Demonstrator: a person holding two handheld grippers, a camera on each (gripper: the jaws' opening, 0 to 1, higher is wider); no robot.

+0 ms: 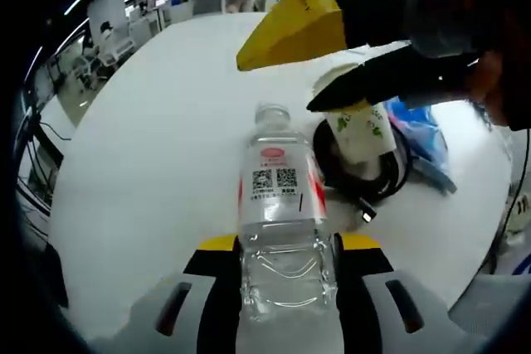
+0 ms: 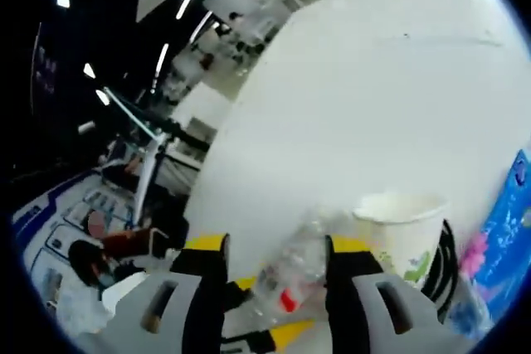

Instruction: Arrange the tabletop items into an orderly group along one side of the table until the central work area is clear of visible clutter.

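You're gripping water bottle (image 1: pixel 284 221) in left gripper (image 1: pixel 286 248); right gripper (image 1: pixel 332 60) hovering open beside paper cup (image 1: pixel 361 126).

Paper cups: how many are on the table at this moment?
1. A single paper cup with a green print stands inside the coiled black cable, beside the water bottle held in the left tongs. Others could be hidden behind the right tongs.

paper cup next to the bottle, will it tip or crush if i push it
The paper cup looks empty in the right gripper view, so probably light and easily tipped. Thin walls would likely crush under a firm squeeze. It sits on the black cable coil, so unsteady footing.
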